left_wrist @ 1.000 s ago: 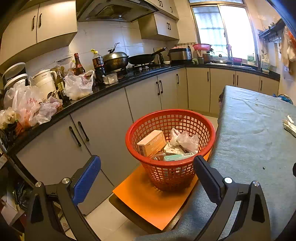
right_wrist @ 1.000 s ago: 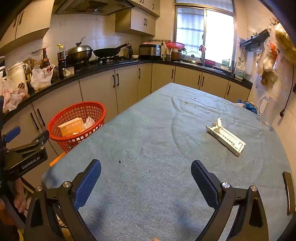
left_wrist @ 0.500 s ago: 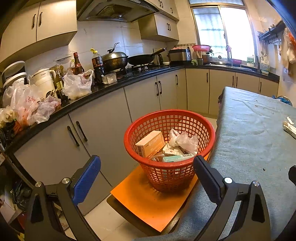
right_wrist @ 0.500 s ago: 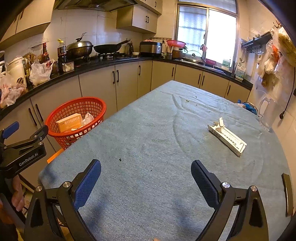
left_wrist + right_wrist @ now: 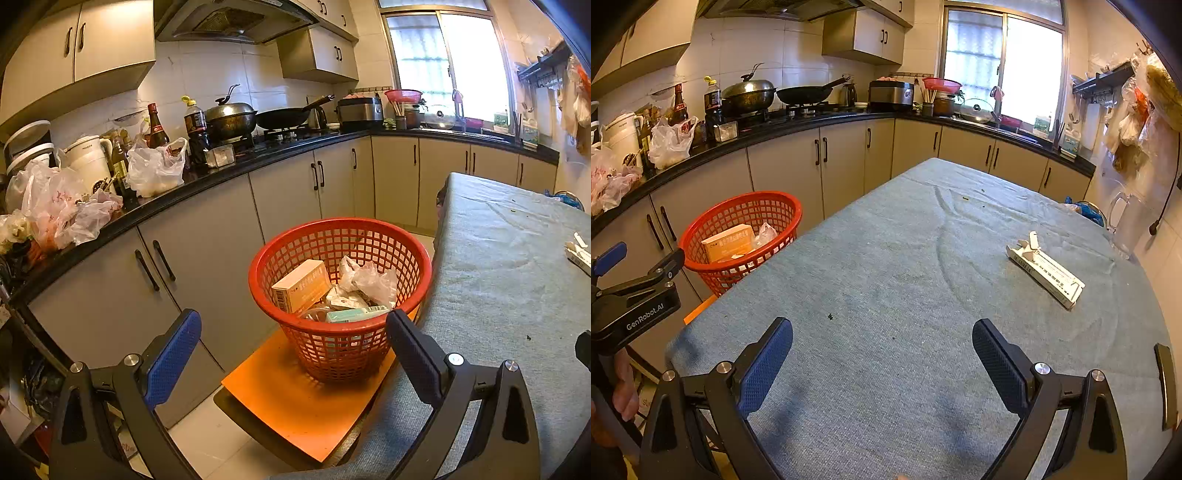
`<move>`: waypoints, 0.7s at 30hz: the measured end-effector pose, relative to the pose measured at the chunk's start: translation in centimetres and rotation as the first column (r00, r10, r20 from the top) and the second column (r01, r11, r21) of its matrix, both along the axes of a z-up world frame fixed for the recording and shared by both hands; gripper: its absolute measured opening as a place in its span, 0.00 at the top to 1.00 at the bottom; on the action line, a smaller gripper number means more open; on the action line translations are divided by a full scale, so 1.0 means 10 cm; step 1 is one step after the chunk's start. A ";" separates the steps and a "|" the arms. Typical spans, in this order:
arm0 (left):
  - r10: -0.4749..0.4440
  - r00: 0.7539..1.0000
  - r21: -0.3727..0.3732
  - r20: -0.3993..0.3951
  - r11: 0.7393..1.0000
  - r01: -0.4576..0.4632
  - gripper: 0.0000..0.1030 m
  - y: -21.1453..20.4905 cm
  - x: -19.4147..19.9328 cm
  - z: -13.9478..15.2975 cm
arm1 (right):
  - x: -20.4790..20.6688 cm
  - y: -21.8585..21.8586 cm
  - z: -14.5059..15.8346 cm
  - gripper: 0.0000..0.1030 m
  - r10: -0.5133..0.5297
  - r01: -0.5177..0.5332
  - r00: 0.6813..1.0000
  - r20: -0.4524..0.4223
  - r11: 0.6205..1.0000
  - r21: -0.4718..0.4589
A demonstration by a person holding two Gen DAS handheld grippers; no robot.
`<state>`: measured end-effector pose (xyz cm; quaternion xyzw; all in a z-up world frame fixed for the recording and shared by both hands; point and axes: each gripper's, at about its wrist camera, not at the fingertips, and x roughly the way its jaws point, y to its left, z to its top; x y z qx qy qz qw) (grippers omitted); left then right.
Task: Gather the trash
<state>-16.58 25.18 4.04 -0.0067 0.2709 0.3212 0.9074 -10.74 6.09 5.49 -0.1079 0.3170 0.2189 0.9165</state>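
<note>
Both tongs stand wide apart and hold nothing: the left gripper (image 5: 293,341), with its blue-padded and black-padded fingers, hangs above the floor beside the table's edge, facing the round red plastic lattice basket (image 5: 338,334), while the right gripper (image 5: 882,354) hovers over the near end of the table covered in blue-grey cloth (image 5: 905,266). Sitting on a flat orange board (image 5: 295,410) just beside the table's left edge, the basket holds a cream cardboard box with a barcode (image 5: 301,284), a crumpled clear plastic bag (image 5: 369,280), a pale green packet (image 5: 356,314) and other wrappers beneath them. One piece of trash lies on the cloth, well apart from the basket: a long white torn-open carton with printed text (image 5: 1045,269), resting flat toward the right side of the table, ahead and to the right of the right gripper; its end also shows at the right border of the left wrist view. A few dark crumbs (image 5: 830,316) dot the cloth near the right gripper. In the right wrist view the left gripper's black body appears at the left edge, held by a person's hand (image 5: 624,391). Behind, a black countertop (image 5: 258,162) carries white plastic bags (image 5: 155,170), bottles, a lidded wok (image 5: 231,120) and a black pan (image 5: 284,118) over grey cabinets.
</note>
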 end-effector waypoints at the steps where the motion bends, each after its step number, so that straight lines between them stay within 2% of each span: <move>1: 0.000 1.000 0.001 -0.001 1.000 0.000 0.03 0.00 0.00 0.00 | 0.00 -0.01 0.00 0.03 0.001 -0.001 1.000 0.000 1.000 0.000; 21: -0.005 1.000 0.004 0.007 1.000 0.005 0.03 -0.08 -0.02 0.01 | -0.02 -0.03 0.01 0.03 -0.003 0.003 1.000 0.004 1.000 0.002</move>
